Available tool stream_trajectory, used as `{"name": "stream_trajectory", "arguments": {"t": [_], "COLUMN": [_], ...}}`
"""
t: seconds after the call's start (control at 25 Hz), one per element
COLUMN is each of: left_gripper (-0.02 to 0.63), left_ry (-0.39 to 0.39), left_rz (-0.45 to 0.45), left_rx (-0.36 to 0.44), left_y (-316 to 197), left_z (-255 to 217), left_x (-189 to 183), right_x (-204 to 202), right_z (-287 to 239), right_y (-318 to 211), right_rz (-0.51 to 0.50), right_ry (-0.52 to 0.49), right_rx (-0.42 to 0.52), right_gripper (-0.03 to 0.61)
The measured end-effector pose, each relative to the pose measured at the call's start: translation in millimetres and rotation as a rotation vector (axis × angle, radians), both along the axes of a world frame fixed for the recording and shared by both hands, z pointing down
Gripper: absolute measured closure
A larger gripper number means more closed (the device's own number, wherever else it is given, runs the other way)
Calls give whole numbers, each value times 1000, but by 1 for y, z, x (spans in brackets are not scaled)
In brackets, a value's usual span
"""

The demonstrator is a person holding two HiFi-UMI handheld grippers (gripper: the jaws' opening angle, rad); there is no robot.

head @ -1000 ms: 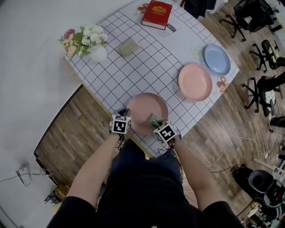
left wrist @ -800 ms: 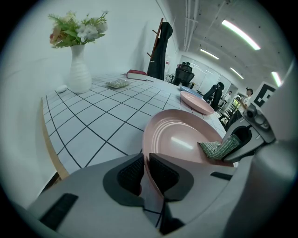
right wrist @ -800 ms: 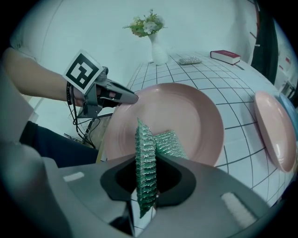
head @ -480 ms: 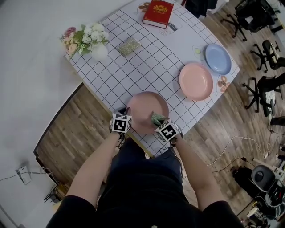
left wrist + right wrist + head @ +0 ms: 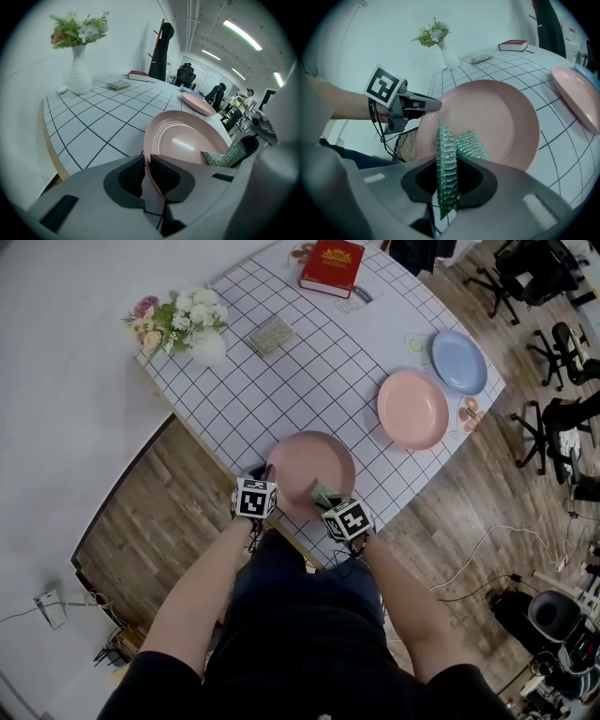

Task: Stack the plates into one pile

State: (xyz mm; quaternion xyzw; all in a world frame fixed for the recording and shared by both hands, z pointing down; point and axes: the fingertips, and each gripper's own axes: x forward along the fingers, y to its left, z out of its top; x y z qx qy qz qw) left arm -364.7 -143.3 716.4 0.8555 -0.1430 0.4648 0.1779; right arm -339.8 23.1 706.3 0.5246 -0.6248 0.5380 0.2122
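A pink plate [image 5: 305,463] sits at the table's near edge, and its near rim reaches past the edge. My left gripper [image 5: 265,476] is shut on the plate's left rim, which passes between the pads [image 5: 161,174]. My right gripper [image 5: 323,495] is shut on a folded green scouring cloth [image 5: 447,159]; the cloth's free end lies on the inside of the plate [image 5: 497,117]. A second pink plate [image 5: 412,411] and a blue plate [image 5: 458,363] lie side by side at the table's right end.
A red book [image 5: 329,268] lies at the far end of the checked tablecloth [image 5: 309,381]. A white vase of flowers [image 5: 187,329] stands at the left, and a small green pad [image 5: 270,336] lies beside it. Office chairs [image 5: 553,352] stand on the wooden floor to the right.
My right gripper has rolled a little and slid slightly left along the plate's near rim with the cloth. The left gripper and the plate have stayed put.
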Motion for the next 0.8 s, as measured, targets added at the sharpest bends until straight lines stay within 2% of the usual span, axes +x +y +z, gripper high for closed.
{"name": "stream_trajectory", "arguments": {"t": [0.36, 0.8], "left_gripper": [580, 580], "left_ry": [1, -1], "left_rz": [1, -5], "left_rx": [-2, -12], "left_y": [1, 1], "left_z": [0, 0], "left_x": [0, 0], "right_x": [-18, -43], "right_z": [-3, -6], "right_y": [-8, -32], "right_rz": [129, 206], "right_ry": [-124, -235], "right_rx": [0, 5], "right_gripper": [500, 500]}}
